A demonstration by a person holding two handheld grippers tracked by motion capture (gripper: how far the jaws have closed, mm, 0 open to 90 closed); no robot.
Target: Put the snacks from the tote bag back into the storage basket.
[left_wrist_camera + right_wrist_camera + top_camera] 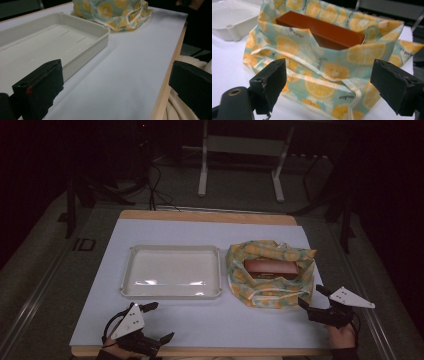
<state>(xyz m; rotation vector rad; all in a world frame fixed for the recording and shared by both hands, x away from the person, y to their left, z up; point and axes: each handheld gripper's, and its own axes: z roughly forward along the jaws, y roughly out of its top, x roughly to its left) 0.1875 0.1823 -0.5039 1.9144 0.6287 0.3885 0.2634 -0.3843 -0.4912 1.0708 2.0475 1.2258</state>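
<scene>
— So, what would you watch for at this step?

— Reaching into the orange-slice patterned cloth bag [322, 72] cleanly. The right gripper [327, 82] hovers just in front of it, jaws spread wide, nothing between them. I'd go over the front flap and take the reddish-brown rectangular box [322, 31] by its long sides, not the cloth.

— And the box?

— Lying inside the open bag, just beyond that gripper, right of the shallow white plastic tray [131, 265]. The left gripper [159, 321] waits open and empty at the table's [210, 322] near edge.
</scene>
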